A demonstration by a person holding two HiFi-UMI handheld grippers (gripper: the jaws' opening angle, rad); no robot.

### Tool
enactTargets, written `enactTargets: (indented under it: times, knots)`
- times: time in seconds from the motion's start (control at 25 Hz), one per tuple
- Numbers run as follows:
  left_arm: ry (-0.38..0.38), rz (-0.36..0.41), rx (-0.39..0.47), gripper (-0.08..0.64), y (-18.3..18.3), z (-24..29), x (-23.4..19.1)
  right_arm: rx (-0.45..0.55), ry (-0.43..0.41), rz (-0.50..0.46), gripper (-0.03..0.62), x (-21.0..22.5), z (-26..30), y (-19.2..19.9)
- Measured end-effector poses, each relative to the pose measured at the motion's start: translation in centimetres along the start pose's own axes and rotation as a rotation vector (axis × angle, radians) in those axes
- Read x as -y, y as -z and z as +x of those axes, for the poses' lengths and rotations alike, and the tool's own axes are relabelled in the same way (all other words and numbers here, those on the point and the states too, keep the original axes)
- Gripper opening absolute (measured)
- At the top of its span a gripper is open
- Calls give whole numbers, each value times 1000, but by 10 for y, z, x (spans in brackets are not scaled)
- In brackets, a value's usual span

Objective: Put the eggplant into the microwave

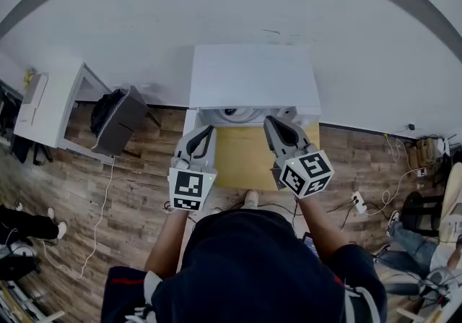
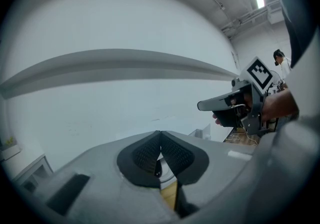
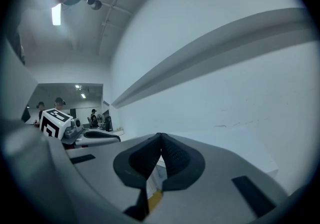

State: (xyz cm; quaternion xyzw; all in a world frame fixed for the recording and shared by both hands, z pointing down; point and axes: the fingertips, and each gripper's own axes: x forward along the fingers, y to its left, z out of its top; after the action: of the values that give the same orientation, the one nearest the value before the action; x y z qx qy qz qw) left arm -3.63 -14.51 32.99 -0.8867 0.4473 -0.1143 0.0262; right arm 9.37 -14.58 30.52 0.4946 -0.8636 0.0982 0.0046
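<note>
White wall (image 1: 216, 3) fills the whole top of the head view, and below it wood-plank floor (image 1: 108, 184) runs out to both sides. Centre frame, we've got the white microwave (image 1: 253, 76) seen from above, sitting at the far end of a pale wooden tabletop (image 1: 242, 159), with something round and pale just showing at its front edge. Over on the left edge stands a white cabinet (image 1: 43, 108), and a black bag (image 1: 115, 119) slumps just beside it. Lower centre, the person's dark top takes up the bottom of the picture, both forearms reaching up over the table. Left gripper (image 1: 205, 130) is on the left and right gripper (image 1: 277, 121) on the right, both pointing toward the microwave, well apart from each other, with neither touching it. Each one's own view shows the dark ribbed pads pressed together at the tips with nothing between them, so both are closed and empty. As for the eggplant, I can't tell where it is from any view. A thin white cable (image 1: 101, 206) trails across the floor at lower left.
</note>
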Motion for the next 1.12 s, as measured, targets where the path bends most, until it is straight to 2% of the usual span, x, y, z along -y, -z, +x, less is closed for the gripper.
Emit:
enactTargets:
  times: [0.12, 0.44, 1.12]
  knots:
    - [-10, 13, 16, 16, -9, -4, -5, 31, 4, -5, 12, -3, -4, -11]
    - [-29, 18, 52, 16, -24, -9, -9, 66, 16, -99, 12, -11, -7, -25]
    - [-46, 28, 71, 15, -33, -18, 0, 62, 29, -109, 12, -8, -15, -18]
